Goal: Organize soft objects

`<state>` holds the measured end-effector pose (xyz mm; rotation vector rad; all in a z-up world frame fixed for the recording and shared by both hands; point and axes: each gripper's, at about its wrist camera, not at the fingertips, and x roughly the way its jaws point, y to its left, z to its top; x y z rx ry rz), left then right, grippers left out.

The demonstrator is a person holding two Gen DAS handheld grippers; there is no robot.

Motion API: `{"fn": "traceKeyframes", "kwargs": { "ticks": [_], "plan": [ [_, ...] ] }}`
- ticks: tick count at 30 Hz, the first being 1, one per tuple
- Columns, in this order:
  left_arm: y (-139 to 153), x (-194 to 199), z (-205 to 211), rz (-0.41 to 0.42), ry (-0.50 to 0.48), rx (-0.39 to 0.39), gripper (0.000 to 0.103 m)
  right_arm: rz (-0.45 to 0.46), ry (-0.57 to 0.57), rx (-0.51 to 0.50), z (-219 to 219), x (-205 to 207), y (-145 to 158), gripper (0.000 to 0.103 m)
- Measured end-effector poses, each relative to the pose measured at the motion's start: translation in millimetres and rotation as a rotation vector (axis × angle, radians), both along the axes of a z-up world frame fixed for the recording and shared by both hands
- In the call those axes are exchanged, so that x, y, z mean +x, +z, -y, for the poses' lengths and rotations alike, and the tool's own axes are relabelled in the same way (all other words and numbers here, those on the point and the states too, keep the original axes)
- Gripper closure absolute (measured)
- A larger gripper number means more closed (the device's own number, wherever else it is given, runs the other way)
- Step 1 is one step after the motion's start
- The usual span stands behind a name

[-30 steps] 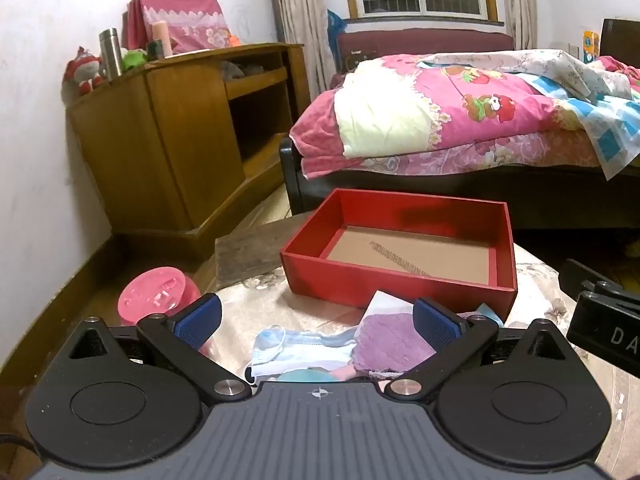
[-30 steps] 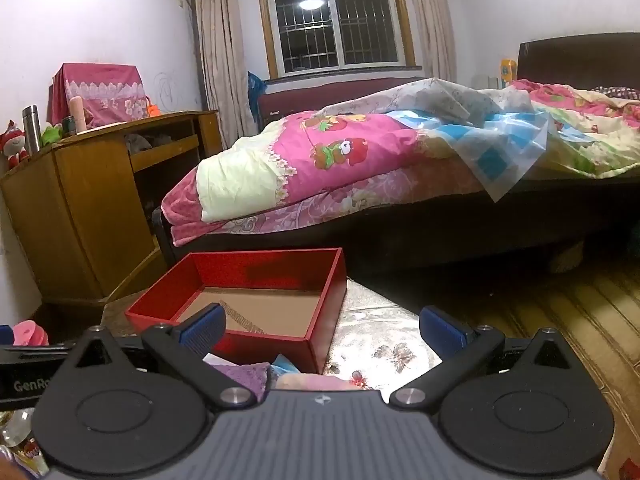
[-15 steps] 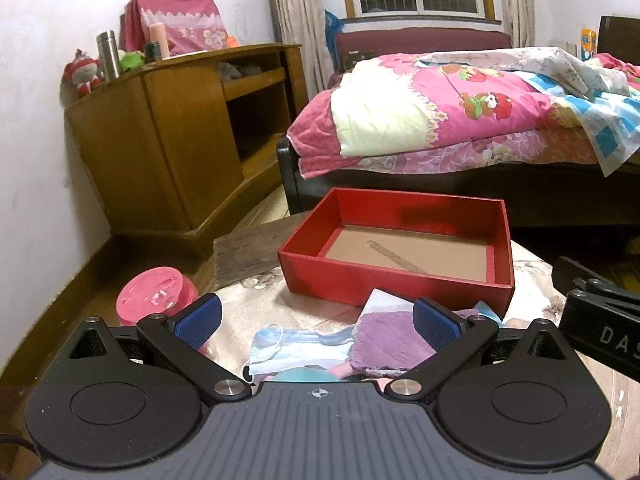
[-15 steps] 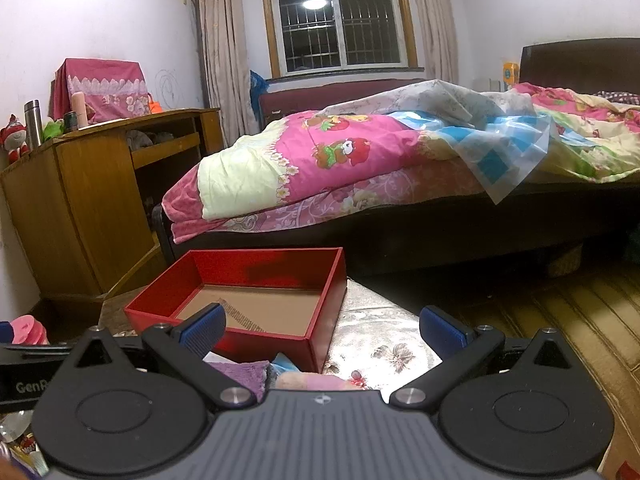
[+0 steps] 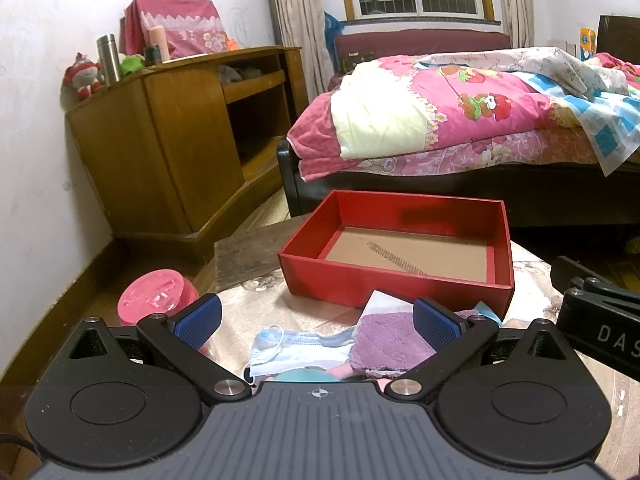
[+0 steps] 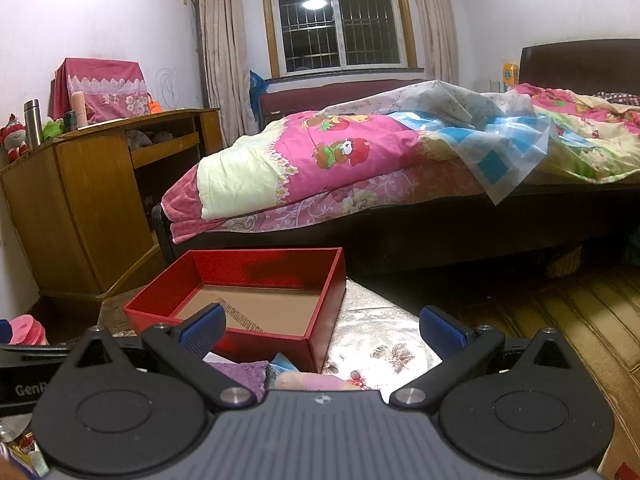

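Observation:
An empty red box (image 5: 400, 276) (image 6: 260, 336) with a brown cardboard floor sits on a low table with a floral cloth (image 6: 380, 344). In front of the box lies a pile of soft items: a purple fluffy cloth (image 5: 384, 344) (image 6: 240, 372), a light blue face mask (image 5: 288, 348), a white sheet (image 5: 384, 300) and a pink piece (image 6: 312, 380). My left gripper (image 5: 316, 322) hovers open just above and behind the pile. My right gripper (image 6: 322, 330) is open too, right of the pile, holding nothing. The right gripper's black body (image 5: 592, 316) shows at the left view's right edge.
A pink round lidded container (image 5: 156, 296) sits on the floor left of the table. A wooden cabinet (image 5: 180, 148) stands at the left wall. A bed with pink bedding (image 5: 460, 120) lies behind the box. Wooden floor (image 6: 560, 312) lies to the right.
Both cameras have shifted only slightly. The pile and the box stay where they were, and both grippers remain open.

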<state>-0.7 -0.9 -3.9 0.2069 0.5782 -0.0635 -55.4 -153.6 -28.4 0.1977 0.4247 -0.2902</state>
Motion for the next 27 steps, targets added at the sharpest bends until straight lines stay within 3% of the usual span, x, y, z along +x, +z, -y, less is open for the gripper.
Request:
{"fn": "traceKeyframes", "kwargs": {
  "ticks": [27],
  "plan": [
    [-2.2, 0.3, -1.3, -0.013, 0.004, 0.011, 0.006, -0.014, 0.004, -0.006, 0.7, 0.9, -2.2, 0.024]
  ]
}}
